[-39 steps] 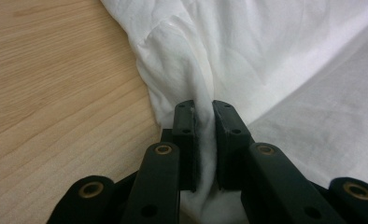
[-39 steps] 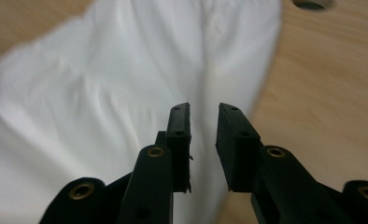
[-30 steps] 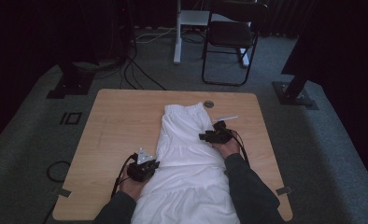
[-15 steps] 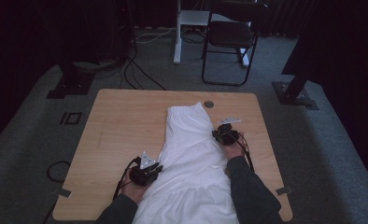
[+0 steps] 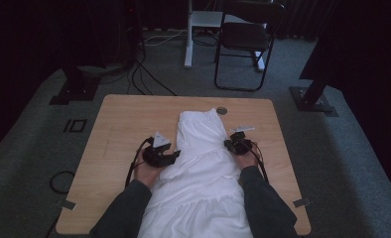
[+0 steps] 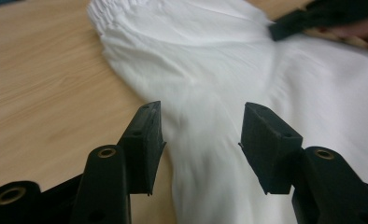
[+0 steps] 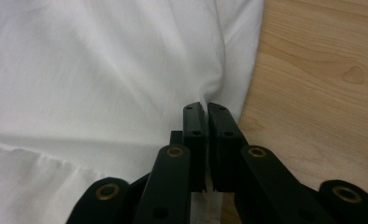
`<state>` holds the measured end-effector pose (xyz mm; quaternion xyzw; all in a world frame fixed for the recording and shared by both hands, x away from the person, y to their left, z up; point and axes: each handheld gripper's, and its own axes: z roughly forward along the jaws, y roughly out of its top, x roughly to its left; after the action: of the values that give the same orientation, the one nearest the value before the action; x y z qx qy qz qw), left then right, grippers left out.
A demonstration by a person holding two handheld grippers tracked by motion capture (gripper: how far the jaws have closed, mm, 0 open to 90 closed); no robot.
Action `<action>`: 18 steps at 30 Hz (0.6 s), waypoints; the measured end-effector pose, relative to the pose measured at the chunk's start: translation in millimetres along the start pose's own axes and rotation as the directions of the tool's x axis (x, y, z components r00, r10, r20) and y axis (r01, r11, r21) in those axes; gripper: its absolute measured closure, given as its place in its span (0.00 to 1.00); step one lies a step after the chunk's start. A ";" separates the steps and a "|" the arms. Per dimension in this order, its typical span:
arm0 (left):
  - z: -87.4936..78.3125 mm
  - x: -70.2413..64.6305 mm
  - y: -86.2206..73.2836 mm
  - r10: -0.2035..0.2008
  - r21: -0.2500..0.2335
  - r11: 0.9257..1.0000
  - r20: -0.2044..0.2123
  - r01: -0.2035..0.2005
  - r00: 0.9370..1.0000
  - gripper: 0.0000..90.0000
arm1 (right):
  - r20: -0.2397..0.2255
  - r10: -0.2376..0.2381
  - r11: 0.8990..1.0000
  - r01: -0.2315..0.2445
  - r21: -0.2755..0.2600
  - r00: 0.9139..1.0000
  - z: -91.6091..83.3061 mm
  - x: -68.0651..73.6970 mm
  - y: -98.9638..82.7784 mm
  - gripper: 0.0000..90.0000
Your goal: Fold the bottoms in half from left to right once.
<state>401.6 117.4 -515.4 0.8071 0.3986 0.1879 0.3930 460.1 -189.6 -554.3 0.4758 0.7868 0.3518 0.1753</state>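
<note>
A white garment (image 5: 203, 168) lies lengthwise on the wooden table (image 5: 124, 124), its gathered waistband at the far end. My left gripper (image 5: 175, 156) hovers at the garment's left edge. In the left gripper view its jaws (image 6: 201, 126) have just been opening and stand apart over the cloth (image 6: 210, 60), pads not pressing it. My right gripper (image 5: 230, 144) rests at the garment's right edge. In the right gripper view it is (image 7: 205, 109) shut on a pinched fold of the white cloth (image 7: 102, 70). The right gripper's black jaw (image 6: 303, 18) also appears far off in the left gripper view.
A round grommet hole (image 5: 222, 110) sits near the table's far edge. Bare wood lies left of the garment and in a narrow strip on its right (image 7: 322, 84). On the carpet beyond stand a black chair (image 5: 245, 42), cables (image 5: 149, 74) and stand bases (image 5: 315, 101).
My left gripper has moved away from the person along the garment's left edge, risen a little, and its jaws have parted. The right gripper has closed on the cloth and stayed in place.
</note>
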 end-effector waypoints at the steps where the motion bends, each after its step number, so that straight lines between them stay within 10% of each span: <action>1: 12.1 0.2 2.1 0.000 0.018 1.000 -0.005 0.000 1.000 0.53 | -0.001 0.004 1.000 -0.004 -0.002 1.000 0.1 -0.2 -0.2 0.96; 6: 46.4 -0.4 -8.7 0.021 0.109 0.994 -0.039 -0.017 0.999 0.63 | -0.020 0.014 1.000 -0.014 -0.020 1.000 0.0 -3.0 -2.7 0.96; 18: 2.6 -33.1 -57.0 0.000 0.038 0.999 -0.018 0.001 1.000 0.63 | -0.103 0.000 1.000 0.002 0.016 0.995 -33.7 21.1 -37.0 0.93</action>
<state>354.7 111.2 -561.3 0.8126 0.4059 0.1873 0.3741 406.1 -195.3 -556.4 0.4580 0.7978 0.3695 0.1309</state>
